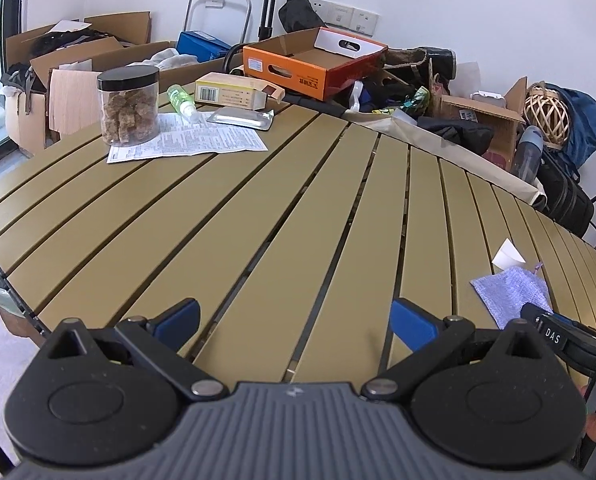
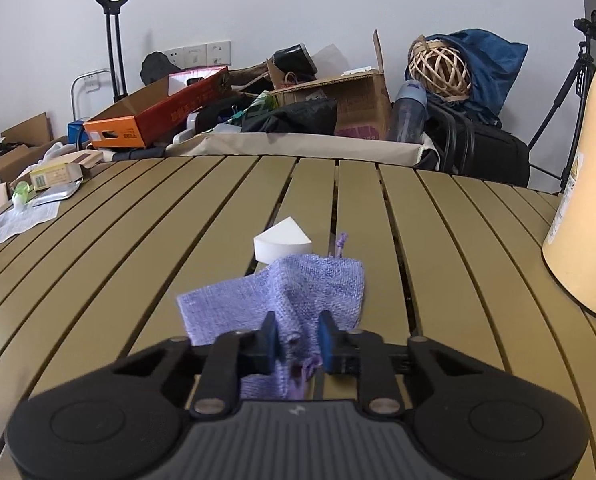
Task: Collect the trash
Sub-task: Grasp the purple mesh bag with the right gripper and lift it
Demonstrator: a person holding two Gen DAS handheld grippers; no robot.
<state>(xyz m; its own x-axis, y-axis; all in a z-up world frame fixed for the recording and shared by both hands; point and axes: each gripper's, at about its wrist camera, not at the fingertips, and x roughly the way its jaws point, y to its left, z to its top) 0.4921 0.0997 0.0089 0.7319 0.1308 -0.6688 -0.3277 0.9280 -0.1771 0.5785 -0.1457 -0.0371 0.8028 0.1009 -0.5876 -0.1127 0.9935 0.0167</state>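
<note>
The right gripper (image 2: 297, 340) is clamped on the near edge of a purple pouch (image 2: 298, 292) lying on a slatted table (image 2: 137, 264), the cloth bunched between its blue pads (image 2: 269, 340). The left gripper (image 1: 293, 322) hangs over bare slats to the left with its jaws spread wide and nothing between them.

By the look of it, the collecting has barely begun. The pouch is gripped but not yet lifted clear, most of it resting on the slats. Just beyond it sits a white wedge (image 2: 281, 242), touching or nearly touching the pouch's far edge, untouched. At the far left corner more items wait: a printed sheet (image 1: 185, 142), a foil blister pack (image 1: 241, 119), a small carton (image 1: 233, 94), a green bottle (image 1: 181, 100) and a black-lidded jar (image 1: 129, 108) standing on the sheet. Which of these counts as trash cannot be told, and no bin shows in either view.

The table is olive-tan, its slats running away from the grippers with dark gaps between. A tall cream container (image 2: 586, 208) stands at its right edge. Behind the table, against a white wall, lies a heap of clutter: an orange box (image 2: 153, 116), brown cartons, a wicker ball (image 2: 440, 66) on a blue bag, a dark suitcase and a tripod (image 2: 578, 80) far right.
</note>
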